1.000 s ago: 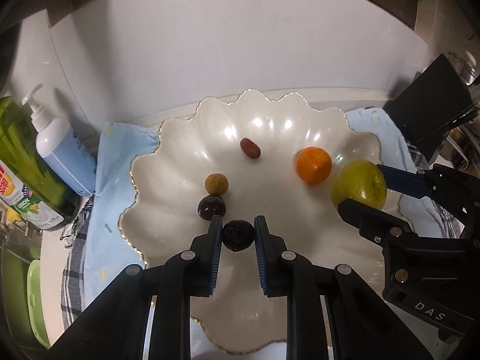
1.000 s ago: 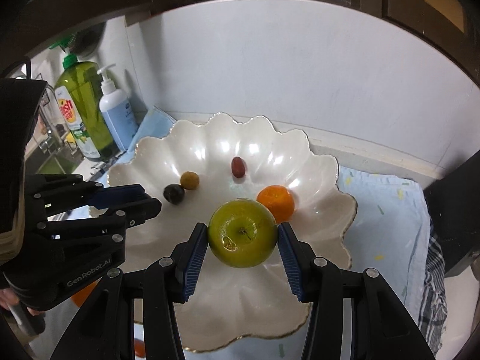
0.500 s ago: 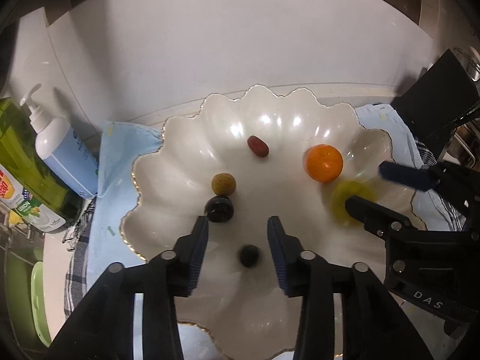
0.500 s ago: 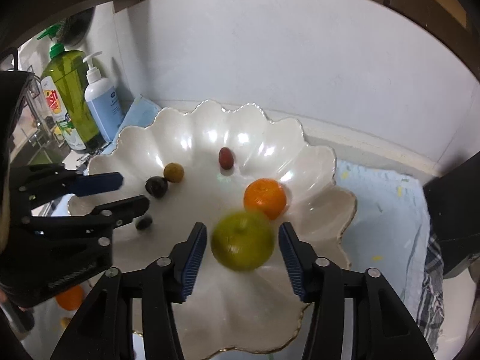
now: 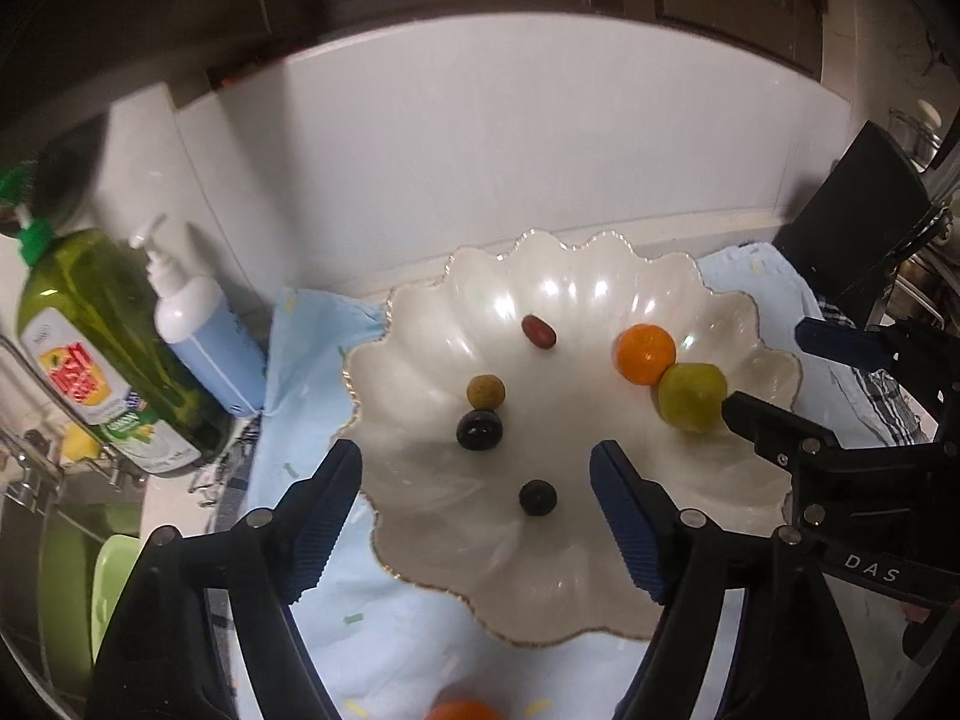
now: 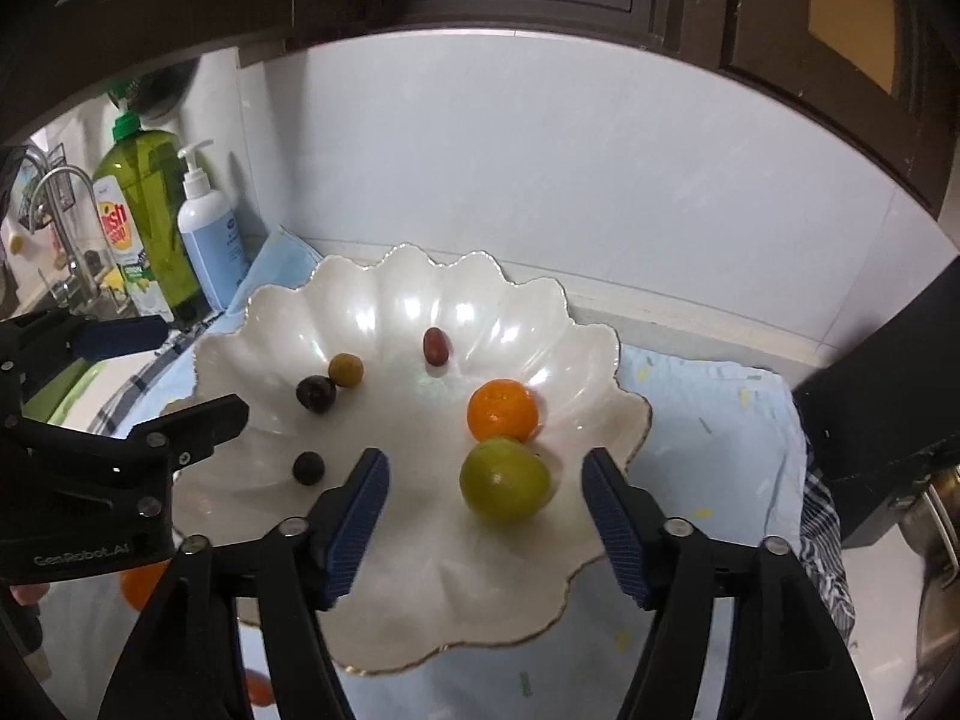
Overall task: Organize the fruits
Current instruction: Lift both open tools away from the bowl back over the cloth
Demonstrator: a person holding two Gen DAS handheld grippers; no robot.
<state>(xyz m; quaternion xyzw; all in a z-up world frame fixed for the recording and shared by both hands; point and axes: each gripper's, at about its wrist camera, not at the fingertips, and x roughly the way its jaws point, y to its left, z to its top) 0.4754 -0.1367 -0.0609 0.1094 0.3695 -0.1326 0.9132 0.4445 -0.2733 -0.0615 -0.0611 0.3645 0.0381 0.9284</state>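
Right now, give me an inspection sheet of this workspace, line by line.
Surface: light blue cloth on the counter, under the scalloped white bowl.
Job's things: green apple touching orange; red grape, yellow-brown fruit touching a dark plum, small dark berry, all in the bowl. Another orange lies on the cloth.
Clutter: green dish soap bottle, pump bottle.
Grippers: left gripper open and holding nothing; right gripper likewise.
Cables: nothing seen.
Surroundings: white wall, dark cabinets above, faucet at left.
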